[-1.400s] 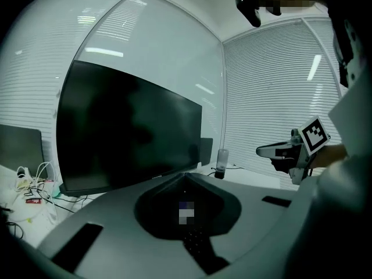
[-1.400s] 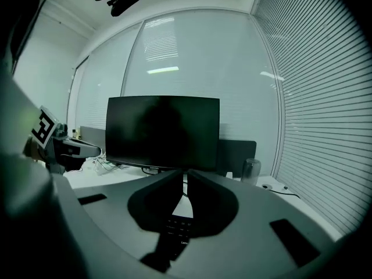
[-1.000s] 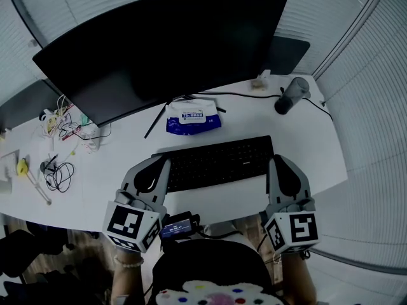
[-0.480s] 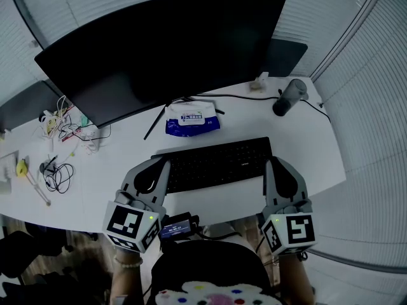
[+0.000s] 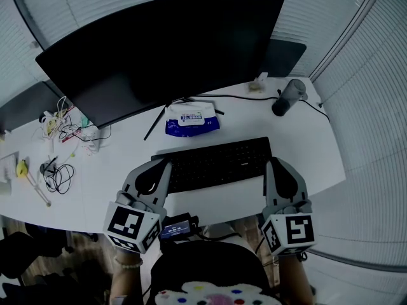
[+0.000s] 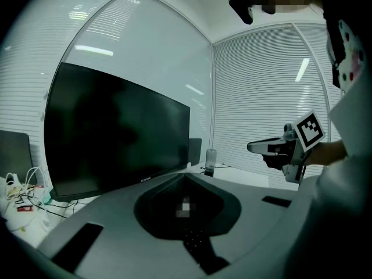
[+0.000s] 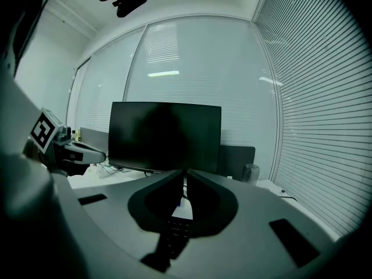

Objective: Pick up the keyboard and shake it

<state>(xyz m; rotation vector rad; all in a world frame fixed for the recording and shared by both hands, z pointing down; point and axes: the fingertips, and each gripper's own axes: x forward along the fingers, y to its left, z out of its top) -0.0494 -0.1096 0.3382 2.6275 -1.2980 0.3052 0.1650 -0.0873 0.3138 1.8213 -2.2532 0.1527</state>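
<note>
The black keyboard (image 5: 219, 162) lies flat on the white counter (image 5: 114, 170), near its front edge and in front of the large dark monitor (image 5: 165, 49). The left gripper (image 5: 166, 164) is over the left end of the keyboard and the right gripper (image 5: 268, 164) is over its right end, both pointing away from the person and a little downward. In the left gripper view the two jaws are together, with their tips meeting, and some keys show lower down in the opening between them. The right gripper view shows the same: the jaws are closed tip to tip, with nothing clamped, and the keyboard and a bit of counter show through the opening. Whether the grippers touch the keyboard, I cannot tell. Behind the keyboard lies a blue pack of wipes (image 5: 193, 118), and a dark bottle (image 5: 289, 95) stands at the far right. Loose cables (image 5: 57, 173) lie well apart on the left.
</note>
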